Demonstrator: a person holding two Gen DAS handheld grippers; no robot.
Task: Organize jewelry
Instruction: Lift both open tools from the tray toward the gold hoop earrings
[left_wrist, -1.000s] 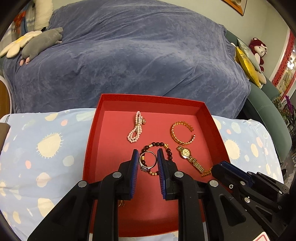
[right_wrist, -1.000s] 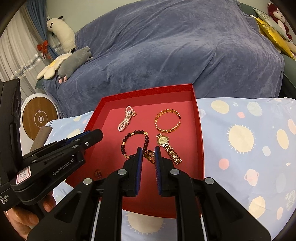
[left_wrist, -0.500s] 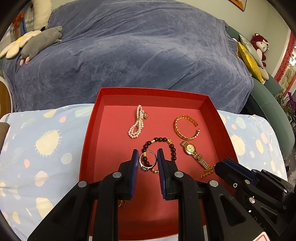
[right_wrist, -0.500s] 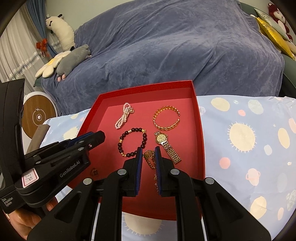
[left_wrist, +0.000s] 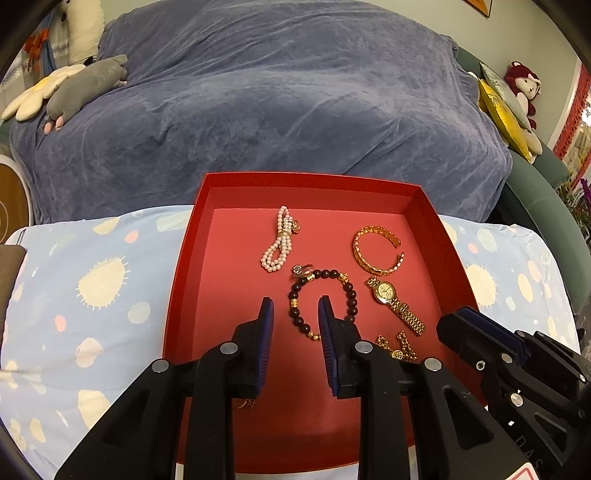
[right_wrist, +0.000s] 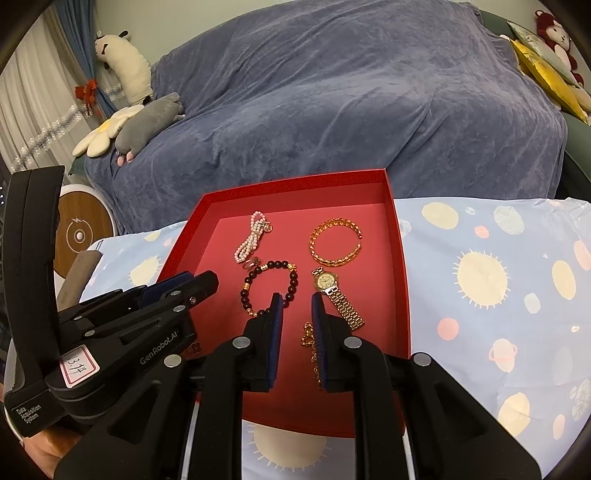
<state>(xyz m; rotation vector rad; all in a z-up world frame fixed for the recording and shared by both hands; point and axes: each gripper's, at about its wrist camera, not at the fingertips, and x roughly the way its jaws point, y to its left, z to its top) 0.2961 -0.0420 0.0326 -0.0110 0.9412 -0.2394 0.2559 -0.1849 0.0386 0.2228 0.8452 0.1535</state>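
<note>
The ring (left_wrist: 302, 270) now lies released at the beaded bracelet's (left_wrist: 321, 303) eleven o'clock; half a second ago the left gripper (left_wrist: 295, 319) pinched it. Both left and right gripper (right_wrist: 296, 312) gape empty, so placement looks done. Red tray (left_wrist: 184, 288) sits on spotted cloth (left_wrist: 74, 288); blue-draped sofa (left_wrist: 277, 110) at twelve.
</note>
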